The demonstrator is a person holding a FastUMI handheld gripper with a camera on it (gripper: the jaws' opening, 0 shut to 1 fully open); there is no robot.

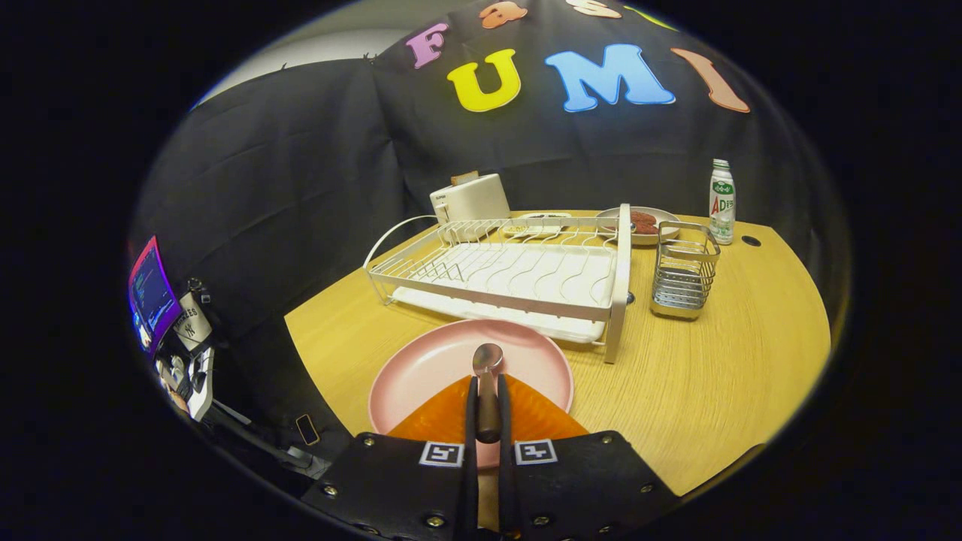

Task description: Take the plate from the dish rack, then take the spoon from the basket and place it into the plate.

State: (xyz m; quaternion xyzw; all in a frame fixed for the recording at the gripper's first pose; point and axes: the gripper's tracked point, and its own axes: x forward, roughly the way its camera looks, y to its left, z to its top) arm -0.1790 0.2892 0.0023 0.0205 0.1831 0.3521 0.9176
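While clamping the spoon (487,376), the gripper (487,391) hovers over the plate (428,368).

A wooden table (721,376) carries the things. At its far edge stands a white toaster (470,199) with a slice sticking out of the top. Just beside it lies a small white dish (537,224), then a grey plate of reddish food (645,224). Further along stands a white bottle (721,201) with a green label, upright, near a round hole (750,241) in the table. Off to the side, beyond the table, glows a screen (152,294).
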